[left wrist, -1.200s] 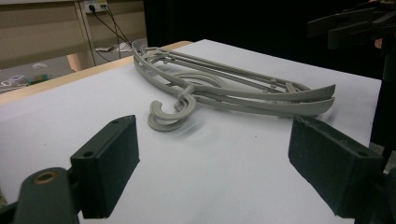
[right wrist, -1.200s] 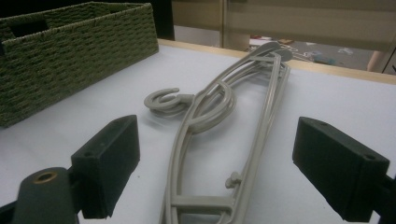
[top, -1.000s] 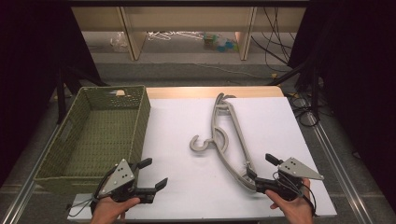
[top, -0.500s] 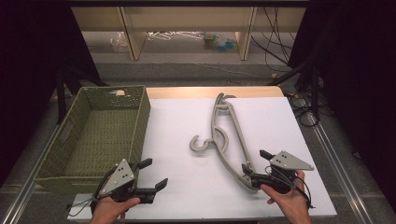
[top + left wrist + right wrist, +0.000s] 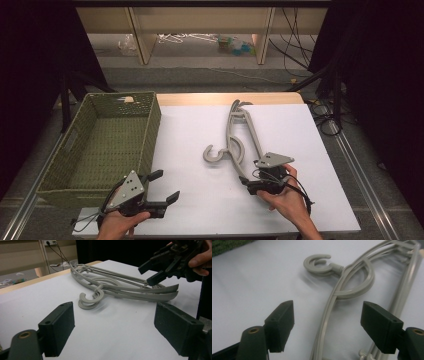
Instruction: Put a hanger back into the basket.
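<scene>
Two or more grey plastic hangers [image 5: 244, 134] lie stacked on the white table top, their hooks [image 5: 214, 155] curling toward the left. My right gripper [image 5: 251, 181] is at the hangers' near end. In the right gripper view its jaws [image 5: 328, 327] straddle one hanger arm [image 5: 325, 319]. They have just been closing, and the pads [image 5: 280, 323] stand apart from the arm. My left gripper [image 5: 167, 185] stays open near the front edge with nothing between its jaws [image 5: 116, 332]. The left gripper view looks across at the hangers [image 5: 120, 287] and the right gripper [image 5: 160, 271].
A green woven basket [image 5: 150, 131] stands along the table's left side, with its corner [image 5: 227, 245] at the top left of the right gripper view. Bare white table top [image 5: 200, 210] lies between the two hands. Cables [image 5: 325, 115] hang beyond the right edge.
My right gripper has moved left along the table onto the near end of the hangers, and its jaws have narrowed. The left gripper has kept still.
</scene>
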Demonstrator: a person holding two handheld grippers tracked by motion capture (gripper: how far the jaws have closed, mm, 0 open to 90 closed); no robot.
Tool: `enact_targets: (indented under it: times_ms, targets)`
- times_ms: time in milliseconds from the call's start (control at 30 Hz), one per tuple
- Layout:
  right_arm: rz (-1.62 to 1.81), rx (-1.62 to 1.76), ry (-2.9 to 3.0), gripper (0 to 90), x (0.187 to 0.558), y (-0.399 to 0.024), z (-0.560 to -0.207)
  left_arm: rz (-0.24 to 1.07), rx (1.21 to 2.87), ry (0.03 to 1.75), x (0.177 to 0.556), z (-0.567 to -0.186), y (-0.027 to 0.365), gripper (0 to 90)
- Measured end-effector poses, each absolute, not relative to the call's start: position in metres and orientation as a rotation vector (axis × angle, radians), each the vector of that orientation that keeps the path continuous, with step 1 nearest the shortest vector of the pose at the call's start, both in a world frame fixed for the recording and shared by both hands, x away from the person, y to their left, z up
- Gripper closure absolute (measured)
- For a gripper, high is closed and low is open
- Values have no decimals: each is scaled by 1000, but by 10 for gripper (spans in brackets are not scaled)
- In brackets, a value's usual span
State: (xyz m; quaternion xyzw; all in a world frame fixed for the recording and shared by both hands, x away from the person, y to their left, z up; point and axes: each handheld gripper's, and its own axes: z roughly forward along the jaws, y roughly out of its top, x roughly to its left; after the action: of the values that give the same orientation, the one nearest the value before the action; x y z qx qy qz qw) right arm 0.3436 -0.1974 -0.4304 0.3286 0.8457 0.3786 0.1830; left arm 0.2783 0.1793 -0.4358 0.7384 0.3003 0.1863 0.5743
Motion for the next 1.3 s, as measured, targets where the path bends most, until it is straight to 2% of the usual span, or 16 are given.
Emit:
enact_targets:
  times_ms: [233, 267, 533, 600, 633, 733, 967, 1067, 1300]
  targets:
    - [951, 956, 2476, 337, 358, -180, -437, 443, 1743, 695, 279, -436, 179, 166]
    - [945, 974, 2470, 371, 364, -175, -441, 448, 1748, 688, 279, -436, 180, 166]
    - [822, 1047, 2549, 472, 384, -164, -446, 439, 1759, 685, 278, -437, 178, 167]
    - [818, 1051, 2543, 488, 387, -163, -447, 443, 1762, 684, 278, -437, 178, 167]
    - [782, 1075, 2577, 536, 390, -161, -448, 440, 1762, 691, 278, -437, 178, 167]
    - [763, 1074, 2596, 584, 393, -157, -450, 432, 1757, 705, 278, -437, 177, 166]
    - [716, 1087, 2605, 655, 399, -153, -452, 431, 1768, 698, 278, -437, 177, 166]
    - [694, 1110, 2596, 716, 402, -153, -453, 422, 1757, 705, 279, -438, 176, 166]
    - [717, 1137, 2594, 757, 403, -155, -450, 423, 1754, 720, 279, -438, 178, 165]
